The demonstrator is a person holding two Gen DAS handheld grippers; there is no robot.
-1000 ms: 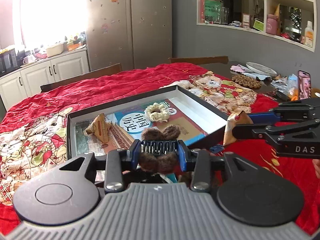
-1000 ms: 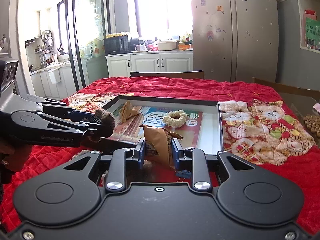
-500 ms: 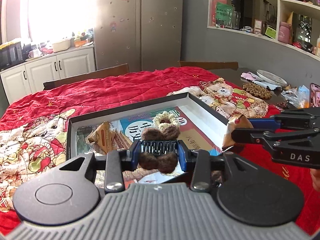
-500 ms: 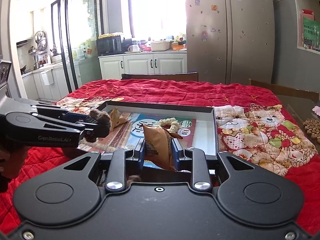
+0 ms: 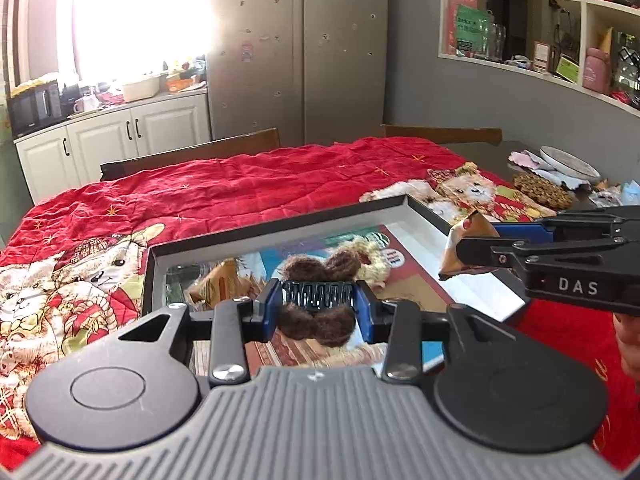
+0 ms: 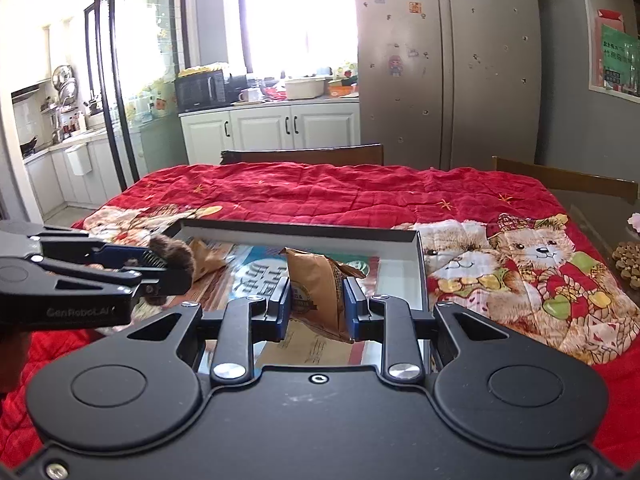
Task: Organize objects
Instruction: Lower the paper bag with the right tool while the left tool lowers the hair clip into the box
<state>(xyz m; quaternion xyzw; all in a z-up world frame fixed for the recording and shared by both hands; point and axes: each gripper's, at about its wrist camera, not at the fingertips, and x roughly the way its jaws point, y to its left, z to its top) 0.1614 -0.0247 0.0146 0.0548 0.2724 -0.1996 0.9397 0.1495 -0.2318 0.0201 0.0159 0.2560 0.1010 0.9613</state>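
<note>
The furry brown hair clip (image 5: pixel 317 307) is pinched in the left gripper (image 5: pixel 316 312), and the brown snack bag (image 6: pixel 318 292) is squeezed in the right gripper (image 6: pixel 317 307), both up over the tray (image 6: pixel 420 264). A yellow scrunchie (image 5: pixel 370 258) and another snack bag (image 5: pixel 218 284) already lie inside, so these two are left to put down. Since a second ago both grippers have moved further over the tray, gripping the same.

Red bear-print quilt (image 6: pixel 360 192), steel fridge (image 6: pixel 448 64), white cabinets (image 6: pixel 276 128), microwave (image 6: pixel 200 90), wall shelves (image 5: pixel 560 40)
</note>
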